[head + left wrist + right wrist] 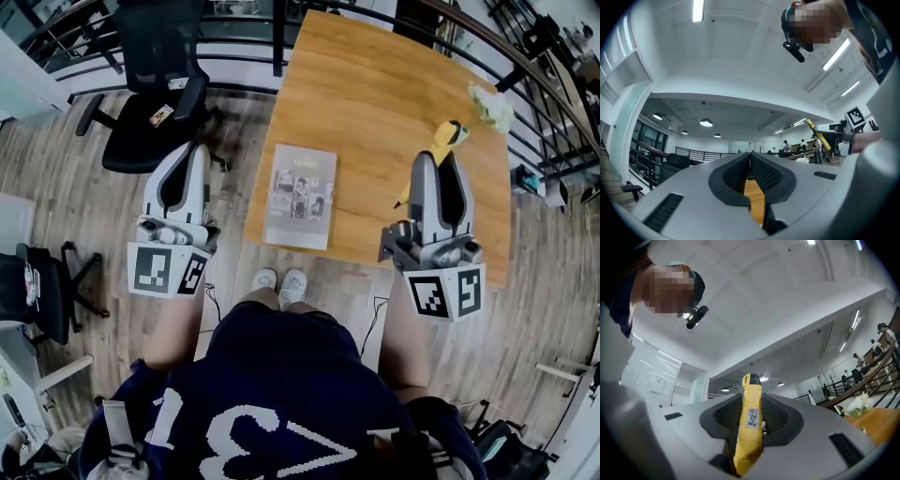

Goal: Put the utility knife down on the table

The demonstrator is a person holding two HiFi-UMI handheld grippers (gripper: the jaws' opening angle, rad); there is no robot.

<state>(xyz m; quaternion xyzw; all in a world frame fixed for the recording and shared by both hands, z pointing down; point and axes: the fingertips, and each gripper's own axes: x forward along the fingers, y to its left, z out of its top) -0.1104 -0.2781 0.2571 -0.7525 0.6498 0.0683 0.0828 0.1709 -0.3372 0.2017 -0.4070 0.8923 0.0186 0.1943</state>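
My right tongs [438, 161] squeeze tight on the yellow utility knife [447, 137], which looks hard, light and smooth, over the table [375, 94] near its right edge, and my left tongs [750, 159] are pressed together on nothing.

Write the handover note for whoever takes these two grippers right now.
Right gripper: shut on the yellow utility knife, held over the right side of the wooden table.
Left gripper: shut, nothing in it, off the table's left edge, over the floor.
Also on the table: a booklet near the front edge.
Done: knife is gripped.
Left: lower the knife onto bare wood, probably right of the booklet, open the jaws, back away.
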